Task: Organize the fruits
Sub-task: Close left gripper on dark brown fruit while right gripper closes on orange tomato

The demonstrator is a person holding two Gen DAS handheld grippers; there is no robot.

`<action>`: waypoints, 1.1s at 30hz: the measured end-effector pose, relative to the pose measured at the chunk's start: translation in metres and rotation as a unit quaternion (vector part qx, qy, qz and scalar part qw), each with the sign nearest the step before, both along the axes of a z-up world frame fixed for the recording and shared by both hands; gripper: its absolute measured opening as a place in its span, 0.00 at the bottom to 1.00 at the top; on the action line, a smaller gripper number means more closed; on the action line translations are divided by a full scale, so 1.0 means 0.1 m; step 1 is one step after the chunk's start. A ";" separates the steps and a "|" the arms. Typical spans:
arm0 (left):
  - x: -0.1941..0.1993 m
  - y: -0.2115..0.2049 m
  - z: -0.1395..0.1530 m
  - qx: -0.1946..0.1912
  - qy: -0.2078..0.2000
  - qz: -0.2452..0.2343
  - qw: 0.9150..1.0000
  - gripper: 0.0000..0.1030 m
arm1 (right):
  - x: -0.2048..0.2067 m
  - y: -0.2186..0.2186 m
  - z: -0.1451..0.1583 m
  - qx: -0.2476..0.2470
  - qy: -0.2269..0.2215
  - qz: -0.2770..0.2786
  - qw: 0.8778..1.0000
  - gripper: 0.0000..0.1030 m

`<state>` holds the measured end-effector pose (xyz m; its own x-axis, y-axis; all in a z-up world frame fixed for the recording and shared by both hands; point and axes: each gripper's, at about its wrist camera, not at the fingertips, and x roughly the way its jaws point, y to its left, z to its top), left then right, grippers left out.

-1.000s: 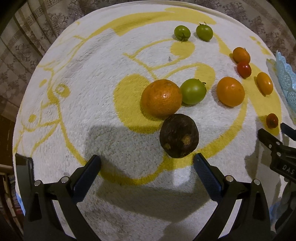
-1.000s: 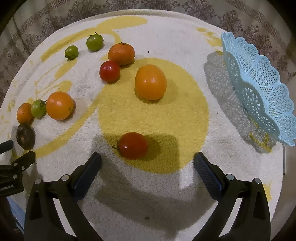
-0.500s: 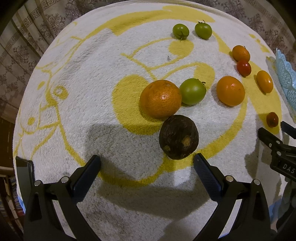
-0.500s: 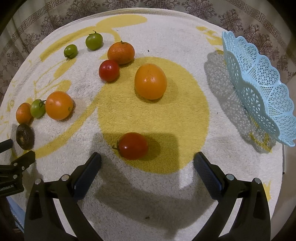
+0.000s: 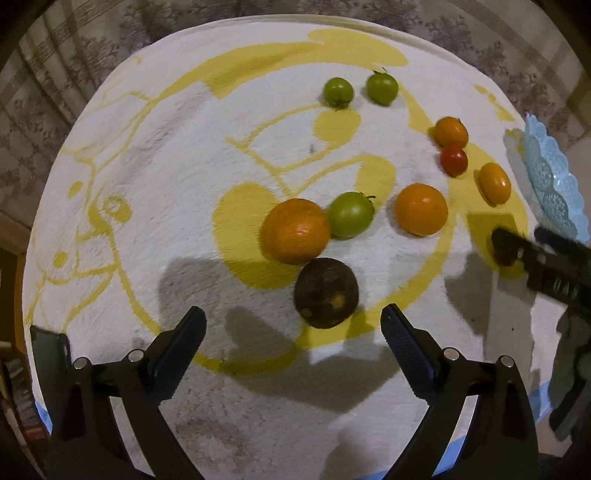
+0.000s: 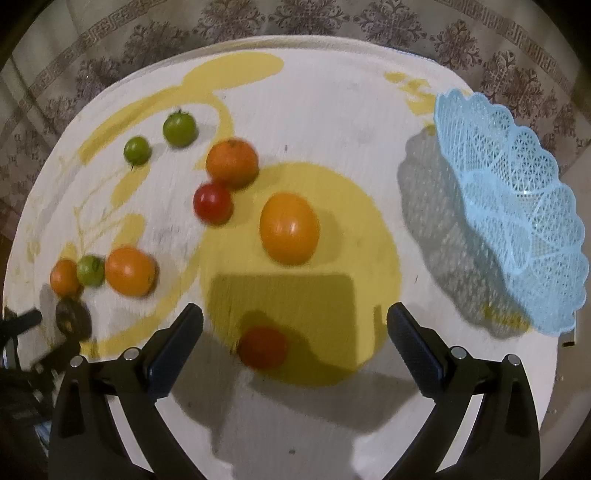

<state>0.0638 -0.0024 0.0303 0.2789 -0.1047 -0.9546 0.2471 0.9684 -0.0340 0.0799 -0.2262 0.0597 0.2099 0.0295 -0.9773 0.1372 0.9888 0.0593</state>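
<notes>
Fruits lie on a white and yellow towel (image 5: pixel 177 166). My left gripper (image 5: pixel 293 332) is open and empty, with a dark brown fruit (image 5: pixel 326 292) just ahead between its fingers. Behind it lie a large orange (image 5: pixel 295 230), a green tomato (image 5: pixel 350 215) and another orange (image 5: pixel 421 209). My right gripper (image 6: pixel 295 328) is open, with a red tomato (image 6: pixel 262 348) between its fingers. Ahead of it lie an orange fruit (image 6: pixel 289 228), a red tomato (image 6: pixel 212 202) and an orange (image 6: pixel 231 162). The right gripper shows at the right edge of the left wrist view (image 5: pixel 546 266).
A light blue lattice basket (image 6: pixel 517 206) stands tilted at the towel's right side. Two small green tomatoes (image 6: pixel 179 129) lie at the far left. The round table's edge and a patterned curtain (image 6: pixel 332 18) lie beyond.
Both grippers have moved forward over the towel. The red tomato now lies between my right fingers, and the dark fruit sits closer to my left fingers. Both jaws stay open.
</notes>
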 end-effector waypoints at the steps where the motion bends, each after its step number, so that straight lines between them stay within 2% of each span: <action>1: 0.01 -0.01 -0.01 0.000 0.004 -0.002 1.000 0.91 | 0.04 -0.02 0.01 0.000 -0.002 -0.001 1.000 0.98; 5: 0.03 -0.05 -0.02 -0.008 0.018 0.002 1.000 0.77 | 0.28 -0.07 0.03 0.000 -0.009 0.002 1.000 0.95; 9: 0.10 0.00 -0.02 -0.014 0.021 0.010 1.000 0.69 | 0.41 -0.08 -0.06 -0.002 -0.006 0.009 1.000 0.86; 11: 0.10 0.03 -0.03 -0.018 0.025 0.013 0.999 0.61 | 0.46 -0.08 -0.12 -0.003 0.003 0.011 1.000 0.79; 13: 0.11 0.06 -0.02 -0.027 0.028 0.016 0.999 0.58 | 0.50 -0.08 -0.17 0.000 0.009 0.014 1.000 0.78; 15: 0.10 0.09 -0.02 -0.032 0.028 0.020 0.999 0.56 | 0.52 -0.08 -0.23 0.000 0.018 0.016 1.000 0.69; 17: 0.08 0.11 -0.01 -0.046 0.030 0.021 0.998 0.47 | 0.51 -0.07 -0.24 -0.012 0.016 0.018 1.000 0.60; 19: 0.05 0.12 0.01 -0.049 0.028 0.020 0.998 0.42 | 0.50 -0.07 -0.21 -0.017 0.011 0.025 0.999 0.54; 22: 0.03 0.10 0.03 -0.049 0.024 0.021 0.998 0.37 | 0.48 -0.07 -0.17 -0.004 0.004 0.030 1.000 0.36; 33: -0.08 0.03 0.16 -0.064 0.023 0.045 0.997 0.36 | 0.31 -0.22 0.08 0.031 -0.013 0.013 0.999 0.34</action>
<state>0.0554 0.0004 0.0462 0.2483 -0.2028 -0.9472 0.1545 0.9736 -0.1679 0.1104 -0.2477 0.0678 0.2327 0.0957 -0.9678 0.1102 0.9861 0.1240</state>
